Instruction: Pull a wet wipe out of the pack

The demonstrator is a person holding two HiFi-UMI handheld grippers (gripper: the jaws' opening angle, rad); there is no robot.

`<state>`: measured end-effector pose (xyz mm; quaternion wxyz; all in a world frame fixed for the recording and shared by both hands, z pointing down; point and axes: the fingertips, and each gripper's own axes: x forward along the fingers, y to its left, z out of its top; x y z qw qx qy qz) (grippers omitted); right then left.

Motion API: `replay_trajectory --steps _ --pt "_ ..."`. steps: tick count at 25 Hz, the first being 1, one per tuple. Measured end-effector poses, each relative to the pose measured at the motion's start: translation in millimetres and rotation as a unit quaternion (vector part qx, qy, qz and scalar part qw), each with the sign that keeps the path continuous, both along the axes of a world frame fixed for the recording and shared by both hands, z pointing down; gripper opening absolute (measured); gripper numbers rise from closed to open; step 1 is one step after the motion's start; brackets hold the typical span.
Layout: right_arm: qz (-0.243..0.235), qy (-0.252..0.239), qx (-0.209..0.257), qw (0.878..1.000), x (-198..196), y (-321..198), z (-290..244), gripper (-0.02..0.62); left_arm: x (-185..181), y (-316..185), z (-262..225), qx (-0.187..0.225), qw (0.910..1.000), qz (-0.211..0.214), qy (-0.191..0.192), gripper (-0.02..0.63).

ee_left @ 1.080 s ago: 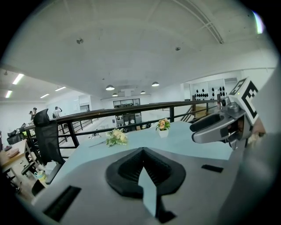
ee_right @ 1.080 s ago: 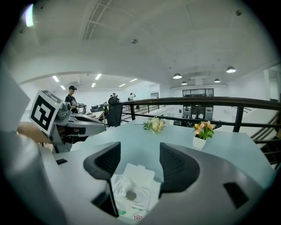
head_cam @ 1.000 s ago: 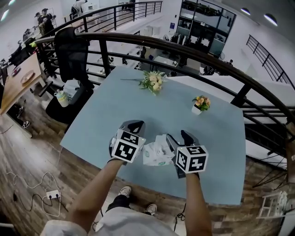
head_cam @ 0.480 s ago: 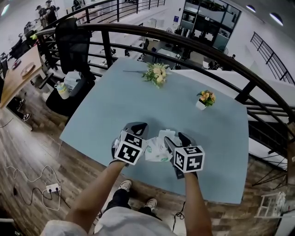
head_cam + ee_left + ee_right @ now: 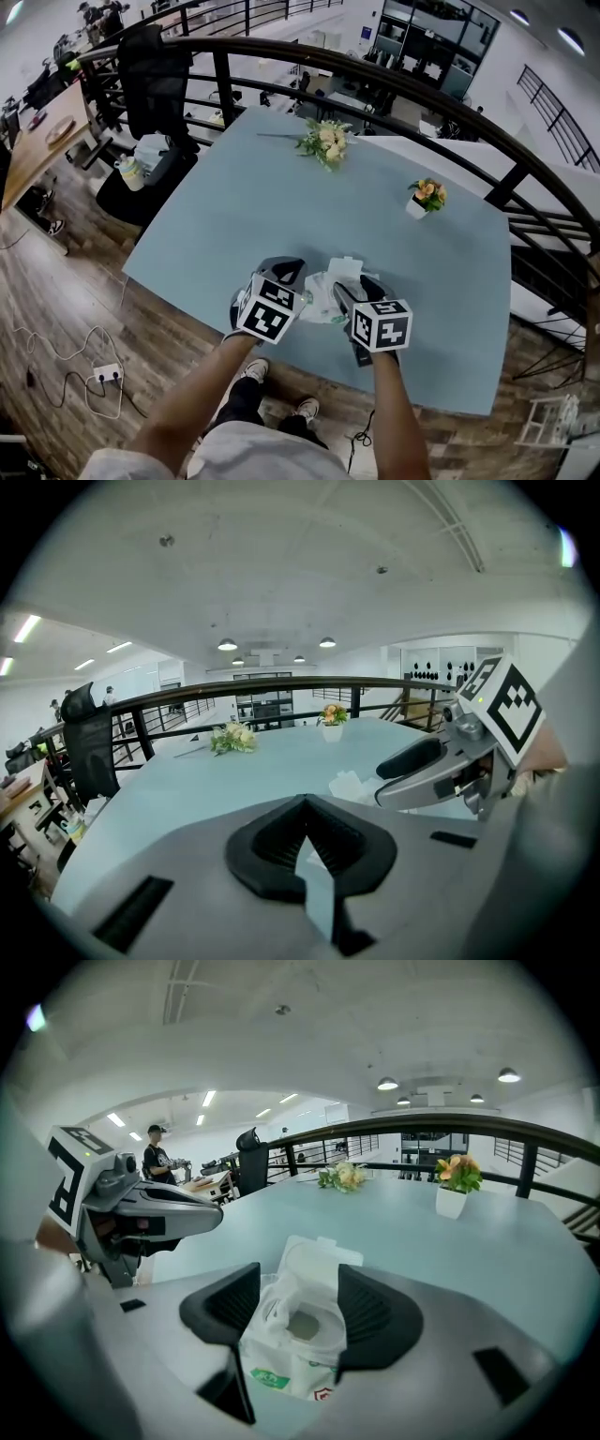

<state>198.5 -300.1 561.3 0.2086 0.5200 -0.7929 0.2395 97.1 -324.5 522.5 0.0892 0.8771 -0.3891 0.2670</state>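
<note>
Wet wipe pack (image 5: 323, 292) sits on the pale blue table (image 5: 272, 202), close to the near edge where the person stands; lid flipped up on the far side, white wipe showing in the oval opening. Right gripper (image 5: 298, 1283) has its jaws clamped on the pack, one black pad against each side. Left gripper (image 5: 302, 803) is just beside the pack on its left, jaws pressed together at the tips; a pale sliver shows in the slot behind the tips (table or wipe, cannot tell). The two grippers are near each other, not touching.

Beyond the grippers the tabletop is broad and bare up to the far edge; flower bunch (image 5: 325, 142) lies at that far edge, small potted flowers (image 5: 426, 197) stand toward the far right, both well apart from the pack. Dark railing (image 5: 403, 89) curves round the table's far and right sides; black chair (image 5: 150, 70) stands off the far left corner; wood floor (image 5: 66, 309) lies open to the left.
</note>
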Motion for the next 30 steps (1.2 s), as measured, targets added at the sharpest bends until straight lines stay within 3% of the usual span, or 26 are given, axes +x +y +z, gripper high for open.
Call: replay_trajectory --steps 30 --pt "-0.041 -0.033 -0.045 0.998 -16 16 30 0.13 -3 27 2 -0.003 0.9994 -0.028 -0.018 -0.005"
